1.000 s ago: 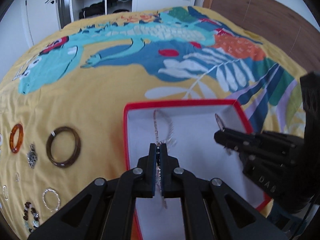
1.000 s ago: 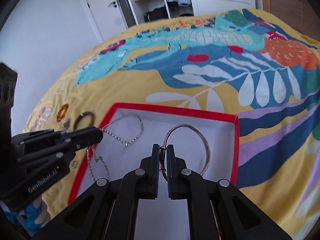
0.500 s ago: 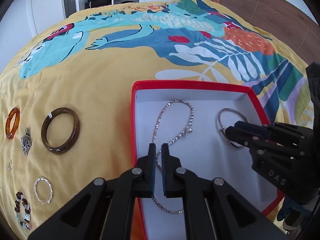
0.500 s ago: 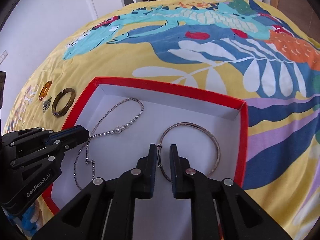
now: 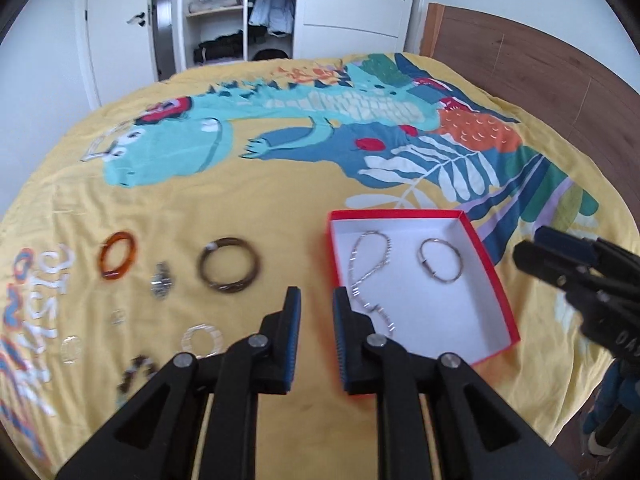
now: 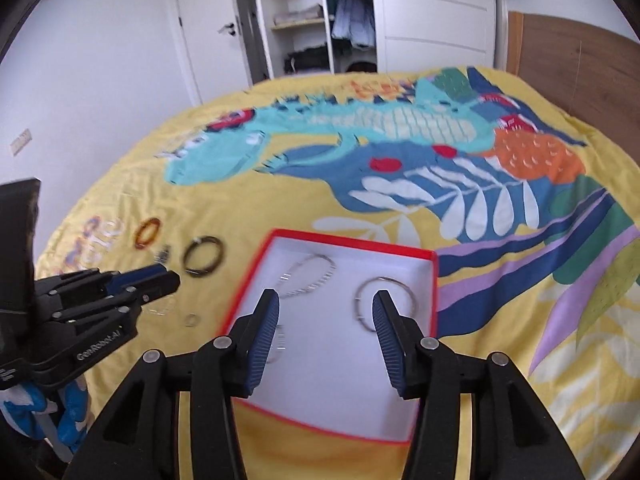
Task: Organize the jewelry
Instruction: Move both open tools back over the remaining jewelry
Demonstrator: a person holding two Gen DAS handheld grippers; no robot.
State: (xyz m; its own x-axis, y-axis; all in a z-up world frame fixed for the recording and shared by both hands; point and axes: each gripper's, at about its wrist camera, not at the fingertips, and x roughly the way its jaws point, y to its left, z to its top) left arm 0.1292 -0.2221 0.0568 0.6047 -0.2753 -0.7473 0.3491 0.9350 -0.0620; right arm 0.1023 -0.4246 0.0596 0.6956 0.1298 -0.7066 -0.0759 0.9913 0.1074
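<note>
Both wrist cameras look forward and down along their own fingers from above the near edge of the bedspread, facing the wardrobe. The left view sits further left, the right view nearer the red box; both share that box.

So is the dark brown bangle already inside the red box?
No, the dark brown bangle lies on the yellow bedspread to the left of the red box, which holds only a chain necklace and a thin silver bangle.

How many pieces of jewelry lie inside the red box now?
2: a silver chain necklace on the left side of the red box, and a thin silver bangle on its right side.
</note>
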